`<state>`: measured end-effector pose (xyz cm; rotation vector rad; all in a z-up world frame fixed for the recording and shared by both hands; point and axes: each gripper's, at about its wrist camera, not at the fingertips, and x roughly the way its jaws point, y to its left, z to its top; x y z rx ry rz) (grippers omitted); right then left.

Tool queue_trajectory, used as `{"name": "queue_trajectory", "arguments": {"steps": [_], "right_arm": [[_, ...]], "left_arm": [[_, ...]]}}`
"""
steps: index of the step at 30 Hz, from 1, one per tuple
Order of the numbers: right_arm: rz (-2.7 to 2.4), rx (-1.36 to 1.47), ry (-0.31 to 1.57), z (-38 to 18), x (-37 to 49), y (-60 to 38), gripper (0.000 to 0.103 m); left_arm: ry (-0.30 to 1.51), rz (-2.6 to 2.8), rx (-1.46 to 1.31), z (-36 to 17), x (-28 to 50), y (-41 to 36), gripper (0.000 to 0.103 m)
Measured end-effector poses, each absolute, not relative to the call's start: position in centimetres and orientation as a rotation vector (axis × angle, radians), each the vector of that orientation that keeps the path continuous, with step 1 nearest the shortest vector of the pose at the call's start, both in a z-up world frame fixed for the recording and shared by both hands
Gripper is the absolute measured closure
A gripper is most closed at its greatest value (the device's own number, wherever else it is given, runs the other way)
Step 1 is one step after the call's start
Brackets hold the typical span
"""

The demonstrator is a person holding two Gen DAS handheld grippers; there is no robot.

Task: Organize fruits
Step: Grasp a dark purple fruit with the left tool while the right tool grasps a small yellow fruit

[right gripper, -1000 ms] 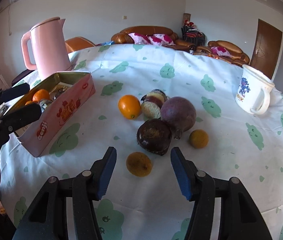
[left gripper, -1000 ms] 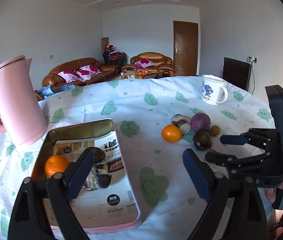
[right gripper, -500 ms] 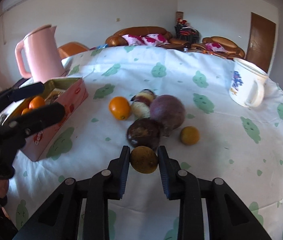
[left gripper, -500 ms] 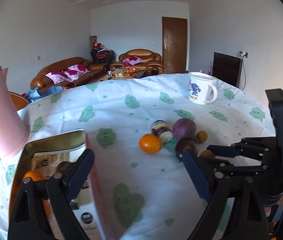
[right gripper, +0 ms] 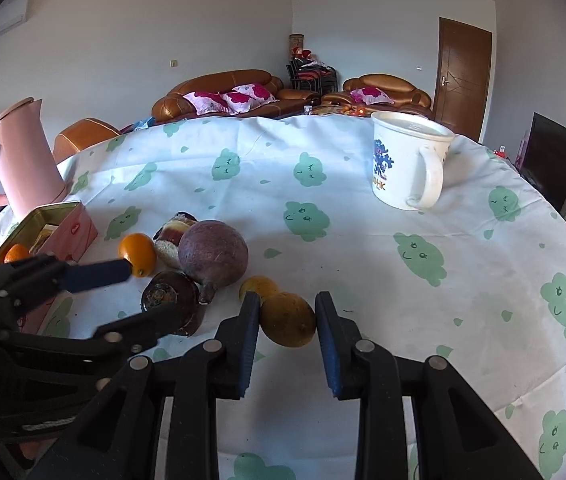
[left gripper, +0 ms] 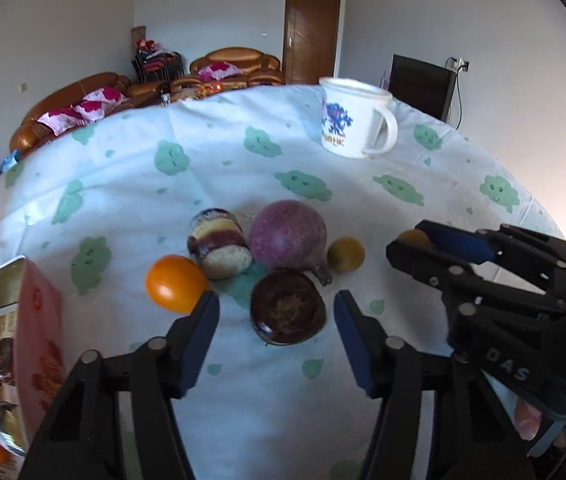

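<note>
The right gripper (right gripper: pixel 287 320) pinches a brownish-yellow fruit (right gripper: pixel 287 320) near the table's near edge, while the left gripper (left gripper: pixel 275 312) (jaws closing, not touching) straddles the dark round fruit (left gripper: pixel 287 307) mid-table.

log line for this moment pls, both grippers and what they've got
task: organize fruits | right gripper: shut on yellow-brown fruit | left gripper: closing around dark brown fruit, pads not touching | pink tin: left

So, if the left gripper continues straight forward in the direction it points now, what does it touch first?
Most likely the dark brown fruit, which lies on the tablecloth between the closing jaws of the left gripper, not yet touched. The purple fruit sits just behind it; depth is uncertain.
</note>
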<state>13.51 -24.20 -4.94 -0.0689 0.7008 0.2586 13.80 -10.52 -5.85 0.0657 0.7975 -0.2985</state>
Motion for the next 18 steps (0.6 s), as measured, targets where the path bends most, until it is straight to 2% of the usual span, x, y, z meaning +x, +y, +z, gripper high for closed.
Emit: {"name": "queue_trajectory", "arguments": {"steps": [2,5,7,18], "right_arm": [[0.26,-0.062,0.701,-5.0,13.5,-24.3,0.073],[0.268,-0.063,0.705,-5.0,13.6,-24.3,0.073],[0.274,-0.072,0.708,-5.1,13.6,-24.1,0.073],[0.306,-0.059,0.685,-4.9,13.3,-24.2,0.073]], "left_arm": [[0.83,-0.313,0.052,-6.3,14.3,-10.6,0.051],[0.855,-0.329,0.04,-6.7,14.8,-10.7,0.052],[0.886,-0.345,0.036,-7.1,15.2,-10.9,0.059],[0.839,-0.368,-0.012,-6.4,14.3,-10.0,0.06]]}}
